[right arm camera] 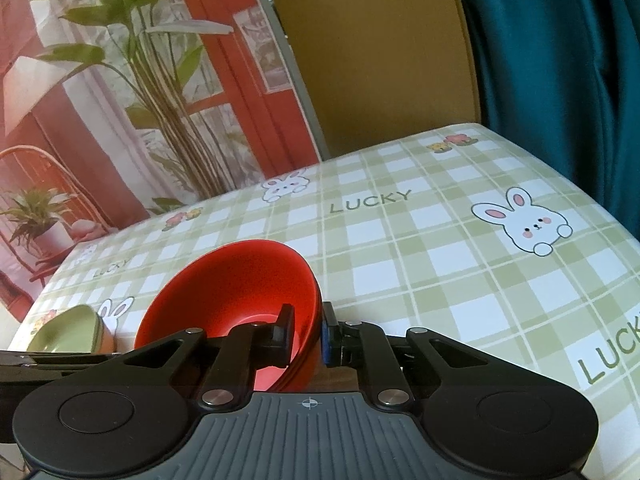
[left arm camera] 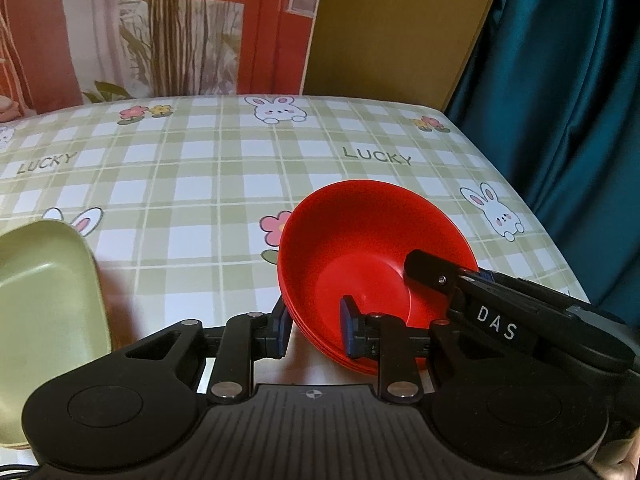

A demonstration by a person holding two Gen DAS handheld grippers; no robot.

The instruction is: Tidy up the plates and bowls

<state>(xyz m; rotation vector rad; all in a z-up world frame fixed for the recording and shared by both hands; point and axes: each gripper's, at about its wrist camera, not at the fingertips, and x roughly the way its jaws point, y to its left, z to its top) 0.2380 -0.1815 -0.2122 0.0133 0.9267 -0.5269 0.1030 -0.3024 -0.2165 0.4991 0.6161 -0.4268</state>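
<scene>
A stack of red bowls (left arm camera: 360,248) sits tilted on the checked tablecloth; it also shows in the right wrist view (right arm camera: 236,280). My left gripper (left arm camera: 316,328) straddles the near rim, one finger inside and one outside, with a gap still visible on the left side. My right gripper (right arm camera: 306,334) clamps the stack's right rim, one finger inside the bowl and one outside; it shows in the left wrist view (left arm camera: 432,272) reaching in from the right. A pale green dish (left arm camera: 44,304) lies to the left, also seen in the right wrist view (right arm camera: 68,332).
The tablecloth (left arm camera: 224,184) has rabbits and LUCKY prints. The table's right edge (left arm camera: 552,232) runs beside a teal curtain (left arm camera: 568,80). A printed backdrop with plants (right arm camera: 120,80) and a brown panel (right arm camera: 372,48) stand behind the far edge.
</scene>
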